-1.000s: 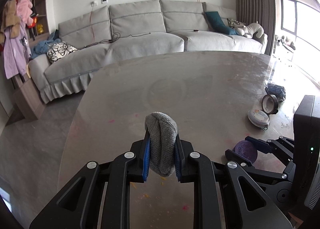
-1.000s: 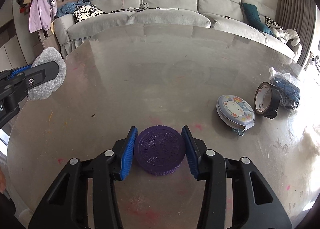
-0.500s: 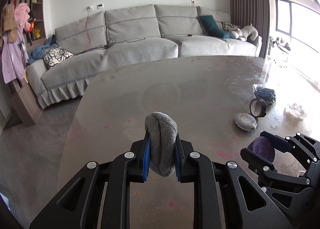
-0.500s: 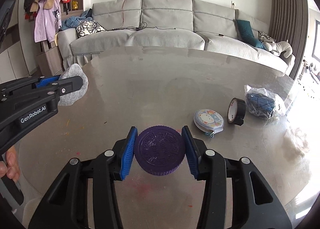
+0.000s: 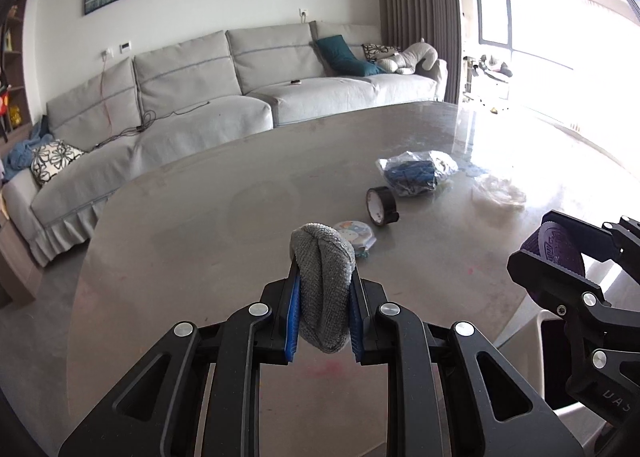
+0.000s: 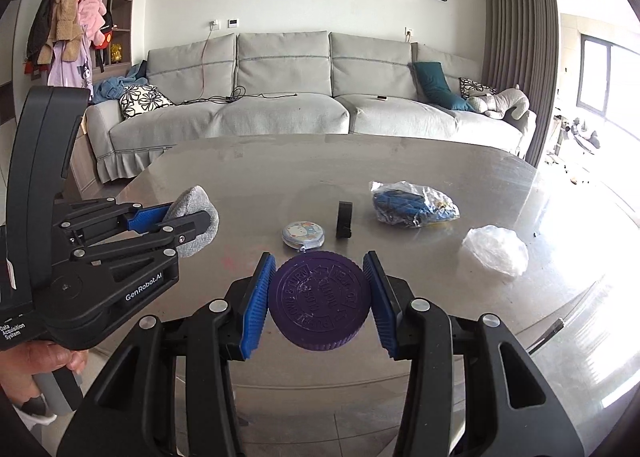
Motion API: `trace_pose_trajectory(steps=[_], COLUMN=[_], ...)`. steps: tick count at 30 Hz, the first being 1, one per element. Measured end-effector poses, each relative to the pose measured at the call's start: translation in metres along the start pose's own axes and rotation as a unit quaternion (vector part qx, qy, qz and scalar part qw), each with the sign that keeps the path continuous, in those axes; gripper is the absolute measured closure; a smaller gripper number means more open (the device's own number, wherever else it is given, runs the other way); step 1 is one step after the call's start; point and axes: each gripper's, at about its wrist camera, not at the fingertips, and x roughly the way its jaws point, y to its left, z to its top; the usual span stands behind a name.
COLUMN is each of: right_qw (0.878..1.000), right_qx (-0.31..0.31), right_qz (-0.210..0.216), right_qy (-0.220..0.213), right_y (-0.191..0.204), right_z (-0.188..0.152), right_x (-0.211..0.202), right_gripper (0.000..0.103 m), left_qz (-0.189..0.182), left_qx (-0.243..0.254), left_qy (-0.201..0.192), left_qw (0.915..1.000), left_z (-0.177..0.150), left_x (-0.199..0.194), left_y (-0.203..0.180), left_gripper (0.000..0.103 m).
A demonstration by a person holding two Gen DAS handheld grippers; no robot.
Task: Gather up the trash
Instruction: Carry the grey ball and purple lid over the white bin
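My left gripper is shut on a grey knitted cloth pad and holds it above the near part of the round grey table. It also shows at the left of the right wrist view, with the cloth pad between its jaws. My right gripper is shut on a purple round lid, held in the air over the table's near edge. That gripper shows at the right of the left wrist view.
On the table lie a round tin with a cartoon bear, a black tape roll, a clear bag of blue items and a crumpled clear plastic wad. A grey sofa stands behind the table.
Both grippers have risen and pulled back from the table with their loads. The table objects now look farther away, and the left view has swung right.
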Motion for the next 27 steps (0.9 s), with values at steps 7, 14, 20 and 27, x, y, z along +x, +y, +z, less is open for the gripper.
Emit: trace_pose_trajectory(steps=[7,14,20,27], right_qw=[0.998,0.993,0.985,0.976], right_qx=[0.025,0.053,0.085,0.123], right_qz=[-0.054,-0.109,-0.147,-0.182], right_qy=[-0.009,-0.013,-0.012,-0.014], right_y=[-0.047,-0.087,-0.122,-0.156], right_z=[-0.02,-0.047,-0.074,-0.102], right_x=[-0.04,-0.079,-0.11,-0.134], right_gripper=[0.056,0.056,0.056,0.056], left_qz=[-0.058,-0.119,-0.165,-0.2], left_qx=[0.047,0.091,0.128,0.172], left_qy=[0.0,0.008,0.014,0.02], left_qw=[0.9972,0.9887,0.9778,0.9644], left_z=[-0.005,-0.017,-0.027,-0.038], left_x=[-0.008,-0.013,-0.019,-0.021], left_y=[-0.07,-0.139,-0.2,-0.256], left_gripper=[0.083,0.083,0.083,0.083])
